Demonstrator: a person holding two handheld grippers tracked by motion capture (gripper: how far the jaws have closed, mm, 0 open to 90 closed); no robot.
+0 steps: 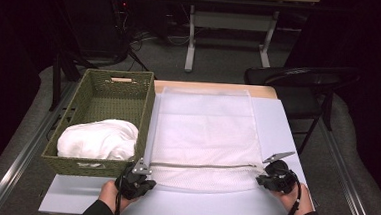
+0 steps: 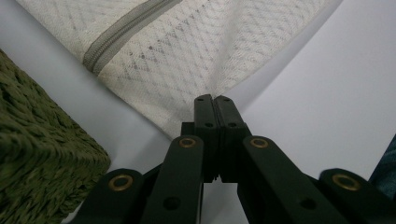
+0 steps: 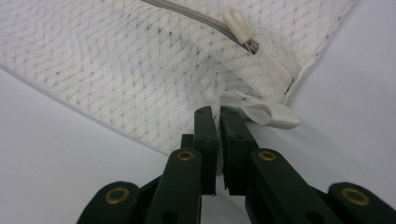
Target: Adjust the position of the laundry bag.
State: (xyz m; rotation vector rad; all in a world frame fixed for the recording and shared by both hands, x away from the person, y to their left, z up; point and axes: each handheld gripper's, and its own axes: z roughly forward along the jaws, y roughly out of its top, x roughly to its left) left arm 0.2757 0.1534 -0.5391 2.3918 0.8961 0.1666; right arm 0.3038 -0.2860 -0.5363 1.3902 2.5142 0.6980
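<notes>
Pale smooth desk [image 1: 277,123]; flat white mesh bag [image 1: 202,128], grey zipper [image 1: 205,165] ahead of both fingers, pinching its hem; woven green basket [image 1: 82,165] beside left fingers [image 2: 205,109].

We hold our left gripper [image 1: 139,170] and right gripper [image 1: 266,178] low at the near edge, well apart, both hands wrapped around them, each gripper's jaws pinched together.
</notes>
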